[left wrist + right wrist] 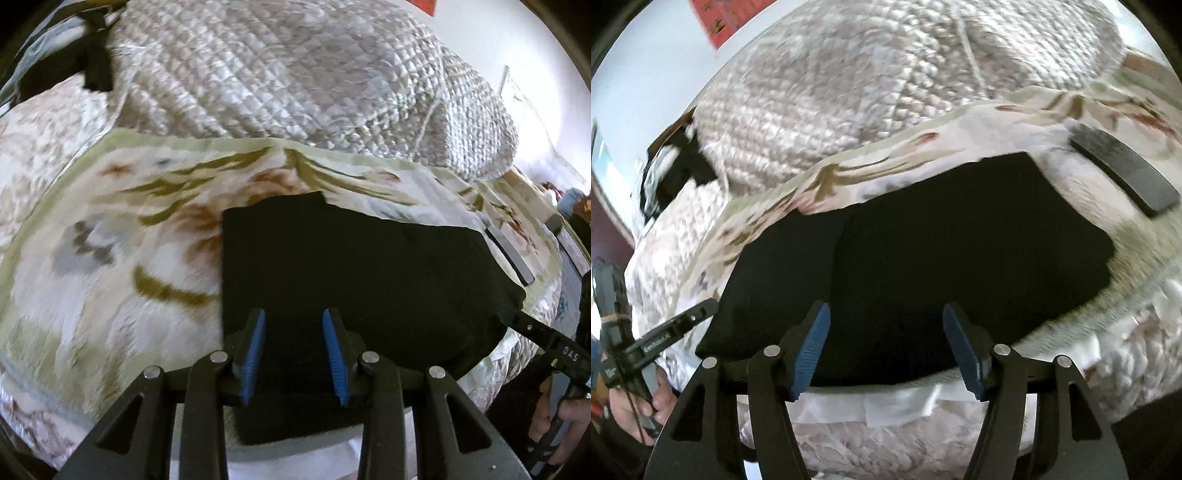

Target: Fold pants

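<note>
The black pants [351, 266] lie folded into a flat block on the flowered blanket [110, 229], near the bed's edge. The left gripper [295, 354] hangs over their near edge, jaws partly apart, holding nothing. The right gripper [886, 347] is wide apart and empty too. The fold looks nearly done. Next, maybe one more fold or a pat flat.

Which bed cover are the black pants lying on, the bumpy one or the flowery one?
The flowery blanket. The folded black pants lie flat on it; the bumpy quilt is heaped behind.
</note>
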Action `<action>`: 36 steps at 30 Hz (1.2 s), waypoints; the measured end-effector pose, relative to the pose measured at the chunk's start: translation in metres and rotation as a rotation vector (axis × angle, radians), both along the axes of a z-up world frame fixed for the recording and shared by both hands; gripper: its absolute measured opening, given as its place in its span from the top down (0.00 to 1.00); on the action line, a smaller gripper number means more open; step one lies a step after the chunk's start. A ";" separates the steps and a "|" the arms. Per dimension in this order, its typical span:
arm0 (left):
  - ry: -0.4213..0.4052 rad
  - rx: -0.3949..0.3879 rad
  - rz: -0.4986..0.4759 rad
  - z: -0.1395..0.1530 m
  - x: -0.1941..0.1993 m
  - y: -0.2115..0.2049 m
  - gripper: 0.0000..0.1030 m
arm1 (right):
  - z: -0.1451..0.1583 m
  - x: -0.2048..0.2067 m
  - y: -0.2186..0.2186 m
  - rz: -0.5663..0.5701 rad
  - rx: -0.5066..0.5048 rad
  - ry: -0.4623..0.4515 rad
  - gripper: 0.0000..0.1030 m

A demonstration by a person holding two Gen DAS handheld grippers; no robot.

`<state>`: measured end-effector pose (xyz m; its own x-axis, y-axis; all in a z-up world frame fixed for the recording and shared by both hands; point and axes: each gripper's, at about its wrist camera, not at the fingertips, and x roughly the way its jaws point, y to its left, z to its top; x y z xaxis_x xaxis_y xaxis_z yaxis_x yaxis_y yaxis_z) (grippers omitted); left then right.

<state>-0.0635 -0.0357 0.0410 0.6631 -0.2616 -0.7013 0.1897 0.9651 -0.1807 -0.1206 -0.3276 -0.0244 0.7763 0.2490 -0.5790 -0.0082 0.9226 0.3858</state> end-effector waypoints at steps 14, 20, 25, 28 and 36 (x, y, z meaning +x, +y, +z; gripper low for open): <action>0.028 -0.019 -0.025 -0.017 0.000 -0.006 0.66 | -0.019 -0.002 -0.068 -0.273 0.179 0.127 0.38; 0.023 -0.012 -0.026 -0.018 -0.001 -0.008 0.65 | -0.008 0.013 -0.083 -0.323 0.184 0.061 0.38; 0.021 -0.006 -0.026 -0.018 -0.001 -0.007 0.65 | -0.007 0.034 -0.089 -0.311 0.161 0.059 0.45; 0.022 -0.002 -0.022 -0.019 -0.001 -0.007 0.65 | -0.019 0.049 -0.092 -0.306 0.136 0.104 0.62; 0.017 0.028 0.002 -0.015 -0.001 -0.009 0.65 | 0.000 0.045 -0.084 -0.281 0.098 0.038 0.77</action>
